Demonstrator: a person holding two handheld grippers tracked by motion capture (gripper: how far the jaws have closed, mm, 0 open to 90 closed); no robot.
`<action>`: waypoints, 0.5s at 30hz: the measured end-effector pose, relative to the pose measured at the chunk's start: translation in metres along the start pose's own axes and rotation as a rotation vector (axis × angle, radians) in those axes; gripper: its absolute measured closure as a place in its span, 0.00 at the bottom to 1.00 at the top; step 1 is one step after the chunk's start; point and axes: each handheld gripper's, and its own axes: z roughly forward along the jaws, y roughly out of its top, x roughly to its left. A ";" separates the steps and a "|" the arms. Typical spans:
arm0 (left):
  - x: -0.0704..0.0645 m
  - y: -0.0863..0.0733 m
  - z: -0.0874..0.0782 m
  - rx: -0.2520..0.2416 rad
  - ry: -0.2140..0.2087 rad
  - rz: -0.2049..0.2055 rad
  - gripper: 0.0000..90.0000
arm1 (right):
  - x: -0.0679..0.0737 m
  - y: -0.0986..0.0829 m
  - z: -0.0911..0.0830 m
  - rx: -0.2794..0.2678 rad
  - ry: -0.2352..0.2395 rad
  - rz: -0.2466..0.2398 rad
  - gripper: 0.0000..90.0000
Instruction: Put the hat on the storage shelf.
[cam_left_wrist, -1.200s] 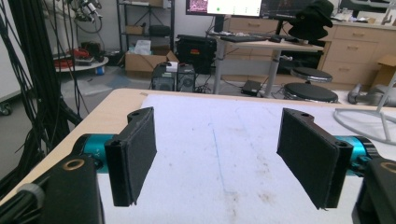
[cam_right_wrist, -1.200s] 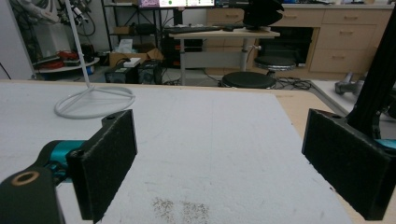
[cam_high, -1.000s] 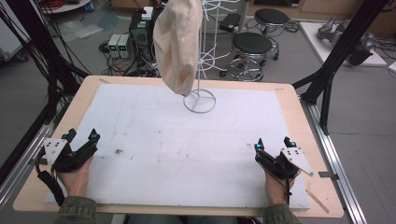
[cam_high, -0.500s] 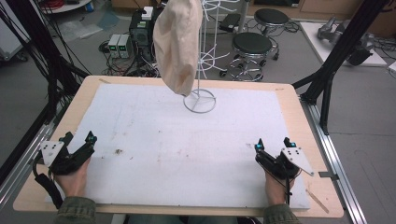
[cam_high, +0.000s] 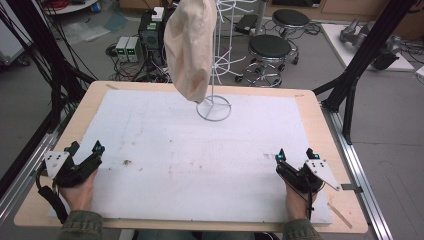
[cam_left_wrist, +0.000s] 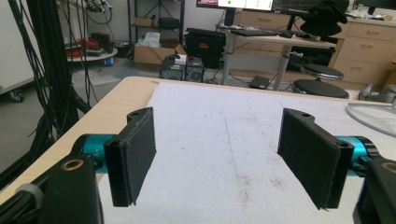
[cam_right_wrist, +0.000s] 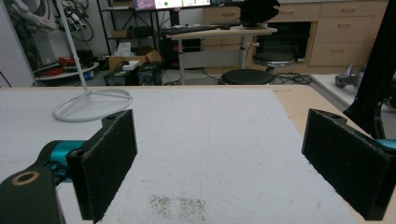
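Note:
A cream cloth cap (cam_high: 189, 47) hangs on a white wire stand (cam_high: 214, 107) at the back middle of the table. The stand's ring base (cam_right_wrist: 91, 104) shows at the left of the right gripper view, and its edge (cam_left_wrist: 373, 116) at the right of the left gripper view. My left gripper (cam_high: 86, 148) rests near the front left corner, open and empty, its jaws wide apart (cam_left_wrist: 224, 154). My right gripper (cam_high: 295, 154) rests near the front right corner, also open with nothing between its jaws (cam_right_wrist: 224, 158).
A white mat (cam_high: 200, 150) with some brown stains covers most of the wooden table (cam_high: 320, 105). Black frame posts stand at both sides. Stools, cables and electronics sit on the floor beyond the far edge.
The left gripper has slid slightly back toward the front left edge. The right gripper, cap and stand have not moved.

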 end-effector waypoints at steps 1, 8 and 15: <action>0.000 0.000 0.000 0.002 0.000 0.001 0.31 | 0.000 0.000 0.000 0.002 -0.001 0.002 0.10; 0.000 0.000 0.000 0.003 -0.001 -0.002 0.31 | 0.000 0.000 0.000 0.004 0.000 0.002 0.10; 0.000 -0.001 0.000 0.006 -0.003 0.000 0.31 | 0.000 0.000 0.001 0.009 0.004 0.001 0.10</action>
